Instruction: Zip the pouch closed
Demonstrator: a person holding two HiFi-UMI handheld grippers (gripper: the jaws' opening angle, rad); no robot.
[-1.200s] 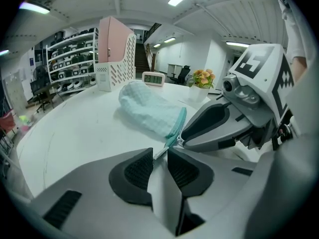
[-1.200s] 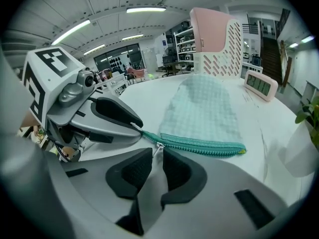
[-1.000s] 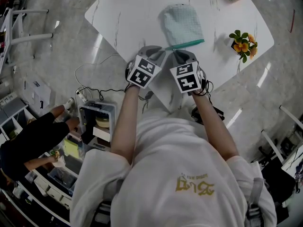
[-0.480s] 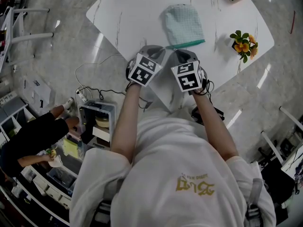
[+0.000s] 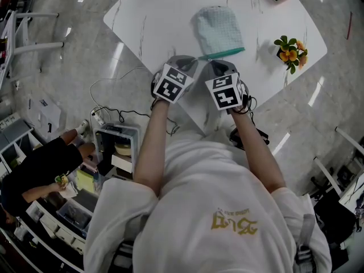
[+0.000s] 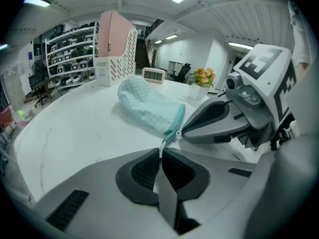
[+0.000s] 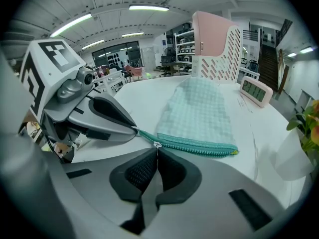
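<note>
Mint-green checked fabric pouch lies on the white marble-look bench; the left gripper jaws pinch its teal zipper tape end, the right gripper jaws pinch the silver zipper pull. Thin holds: either could slip free if tugged unevenly, leaving the pouch open.

In the head view, the jaws of the left gripper and the right gripper were hidden beneath the grippers' own bulk. So was the near end of the zipper. The part pinched at the right jaws' tips was too small to identify. Beyond those jaws, the clock had unreadable digits. Further right, the flowers were cut off by the picture's edge.
</note>
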